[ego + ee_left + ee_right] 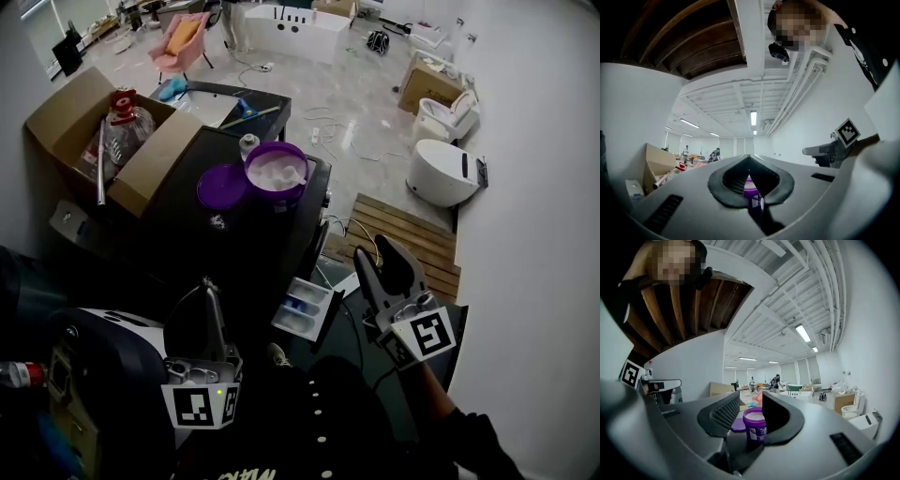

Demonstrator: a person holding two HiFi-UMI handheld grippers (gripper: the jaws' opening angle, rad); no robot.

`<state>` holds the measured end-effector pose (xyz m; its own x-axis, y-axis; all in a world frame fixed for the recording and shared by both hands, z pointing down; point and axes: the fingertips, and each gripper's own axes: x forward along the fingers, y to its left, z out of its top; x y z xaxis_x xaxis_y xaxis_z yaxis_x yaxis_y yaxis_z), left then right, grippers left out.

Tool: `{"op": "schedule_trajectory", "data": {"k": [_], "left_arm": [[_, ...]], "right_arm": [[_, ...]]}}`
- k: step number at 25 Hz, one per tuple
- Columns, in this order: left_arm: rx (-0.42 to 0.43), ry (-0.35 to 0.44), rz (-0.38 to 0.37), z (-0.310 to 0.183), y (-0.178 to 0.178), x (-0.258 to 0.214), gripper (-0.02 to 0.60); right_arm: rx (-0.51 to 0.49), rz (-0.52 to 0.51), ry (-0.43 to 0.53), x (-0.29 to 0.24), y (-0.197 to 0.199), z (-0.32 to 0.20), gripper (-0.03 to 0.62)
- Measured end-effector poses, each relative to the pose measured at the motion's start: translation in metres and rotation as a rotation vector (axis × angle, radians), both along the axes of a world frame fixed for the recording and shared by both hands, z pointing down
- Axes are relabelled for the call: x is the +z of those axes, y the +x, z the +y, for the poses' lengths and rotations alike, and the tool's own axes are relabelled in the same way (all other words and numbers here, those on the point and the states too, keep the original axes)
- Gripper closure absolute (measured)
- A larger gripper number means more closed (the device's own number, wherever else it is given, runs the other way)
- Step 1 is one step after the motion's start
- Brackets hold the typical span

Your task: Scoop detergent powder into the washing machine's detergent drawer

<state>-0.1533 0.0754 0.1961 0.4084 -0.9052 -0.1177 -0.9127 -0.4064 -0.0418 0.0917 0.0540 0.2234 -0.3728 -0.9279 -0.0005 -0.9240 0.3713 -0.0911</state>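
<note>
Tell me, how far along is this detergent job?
Done: the purple tub of powder stands open on the washing machine, its lid beside it, and the detergent drawer is pulled out. In hand: nothing. The right tool is open and empty, the left tool is shut on nothing, and both are short of the tub. Left: apparently all the scooping.

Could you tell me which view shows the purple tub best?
Head view: the purple tub shows from above, open, with white powder. Right gripper view shows its side; left gripper view, only a sliver.
</note>
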Motion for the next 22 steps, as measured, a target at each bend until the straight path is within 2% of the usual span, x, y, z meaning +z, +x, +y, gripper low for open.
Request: {"op": "schedule_trajectory", "data": {"k": [8, 15, 17, 22], "left_arm": [[-0.02, -0.074, 0.001, -0.038, -0.008, 0.029, 0.566], [-0.084, -0.113, -0.009, -0.068, 0.002, 0.039, 0.566], [-0.078, -0.124, -0.02, -0.074, 0.006, 0.044, 0.566], [-0.06, -0.166, -0.042, -0.084, 0.018, 0.064, 0.566]], "right_arm": [[-0.044, 0.022, -0.085, 0.024, -0.018, -0.061, 0.445], [-0.101, -0.005, -0.187, 0.065, -0.018, -0.12, 0.445], [-0.115, -0.034, -0.224, 0.078, -0.019, -0.135, 0.445], [-0.128, -0.189, -0.354, 0.113, -0.026, -0.172, 0.445]]}}
